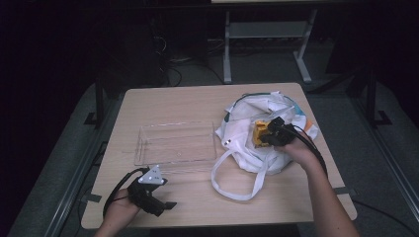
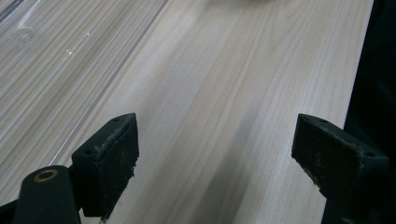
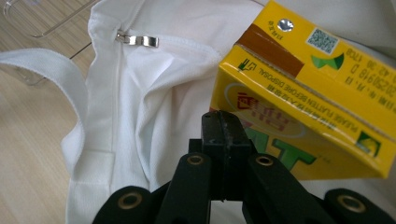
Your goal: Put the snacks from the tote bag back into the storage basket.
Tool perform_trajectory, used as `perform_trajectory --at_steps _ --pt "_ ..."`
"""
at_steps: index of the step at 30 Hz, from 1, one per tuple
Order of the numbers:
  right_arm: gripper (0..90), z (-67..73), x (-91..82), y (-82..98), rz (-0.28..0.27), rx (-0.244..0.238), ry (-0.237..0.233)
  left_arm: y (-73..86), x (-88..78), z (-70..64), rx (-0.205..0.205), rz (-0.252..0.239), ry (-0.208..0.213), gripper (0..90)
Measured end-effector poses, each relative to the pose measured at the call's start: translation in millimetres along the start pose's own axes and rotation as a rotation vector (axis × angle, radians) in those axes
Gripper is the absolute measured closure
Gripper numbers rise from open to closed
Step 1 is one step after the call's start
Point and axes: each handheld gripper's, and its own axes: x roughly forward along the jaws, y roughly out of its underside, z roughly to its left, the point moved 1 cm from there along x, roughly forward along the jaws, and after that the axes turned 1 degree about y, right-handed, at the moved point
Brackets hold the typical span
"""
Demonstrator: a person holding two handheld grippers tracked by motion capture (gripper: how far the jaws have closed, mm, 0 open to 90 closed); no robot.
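Two sets of jaws here, and they're doing opposite things. The right gripper [image 3: 223, 128] has its jaws clenched flat together with nothing pinched between them; the tips sit right against the front face of a yellow drink carton [image 3: 308, 93], touching or as good as. The carton is tilted, foil straw spot and QR code on its top, lying on the white cloth bag [image 3: 140, 93]. From the high view the right gripper [image 1: 271, 129] is over the bag [image 1: 247, 138] and the carton [image 1: 259, 134] sits in the bag's opening, on the right half of the surface [image 1: 197, 98].

The bag is crumpled, with a small metal clip [image 3: 137, 40] on its hem and one long white strap [image 1: 232, 180] looping out toward the person's edge of the surface.

The left gripper [image 2: 215, 158] is the relaxed one: jaws spread wide, bare wood between them, holding nothing. In the high view the left gripper [image 1: 165, 201] rests low near the front left of the surface, grey plate on top.

Just beyond it is a clear plastic tray [image 1: 175, 143], sitting flat left of the bag. Its edge [image 2: 70, 51] shows in the left gripper view too, off to one side of the jaws.
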Motion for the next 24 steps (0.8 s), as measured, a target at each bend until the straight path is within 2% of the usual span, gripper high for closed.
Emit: perform_trajectory --at_steps 10,23,24 --pt "89.8 3.6 4.5 -5.0 -0.018 0.002 0.018 0.4 -0.7 0.4 0.002 0.002 0.0 14.6" --pt "89.9 7.8 12.2 -13.4 -0.037 0.014 0.019 0.2 0.4 -0.7 -0.002 -0.002 0.006 14.6" --pt "89.8 8.5 11.3 -12.8 -0.032 0.014 0.024 -0.1 0.5 -0.2 0.009 0.006 0.006 14.6"
